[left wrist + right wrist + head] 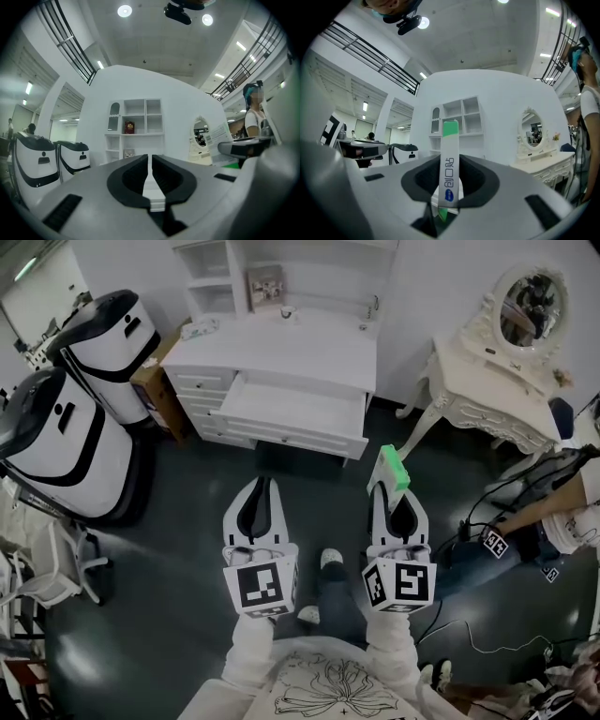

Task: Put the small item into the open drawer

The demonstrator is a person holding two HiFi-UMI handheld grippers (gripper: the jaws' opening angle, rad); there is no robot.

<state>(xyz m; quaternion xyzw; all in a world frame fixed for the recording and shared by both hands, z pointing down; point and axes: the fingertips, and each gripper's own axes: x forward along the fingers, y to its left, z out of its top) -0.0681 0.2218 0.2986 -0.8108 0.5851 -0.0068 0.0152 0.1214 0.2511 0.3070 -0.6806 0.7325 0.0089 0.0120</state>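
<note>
Left gripper (260,486): held level in front of the person, tips pointing toward the desk. In the left gripper view its jaws are closed to a thin slit with nothing between them.
Right gripper (393,495): held level beside the left one, a little further right. Its jaws are clamped on the small box.
Small box (395,468): flat and narrow, white with blue print and a green end. It stands on edge between the right jaws, and the green end sticks out past the tips toward the desk. It is in the air over the dark floor (169,549), short of the drawer and off to the drawer's right corner.
Drawer (291,407): pulled out from under the desk top, wide and shallow, inside white. I can make out no contents.
Desk (300,345): white, with a stack of small closed drawers on its left side. A few small things lie along the back edge, too small to name.
Shelves (220,273): white shelves rising from the back of the desk, with a small framed picture (265,287) leaning there.
Dressing table (487,381): cream, with carved legs and an oval mirror (527,307), right of the desk and well apart from it.
Machines (98,334): two white-and-black units side by side, left of the desk.
Far right: a seated person's sleeve (574,521), with cables on the floor nearby.
</note>
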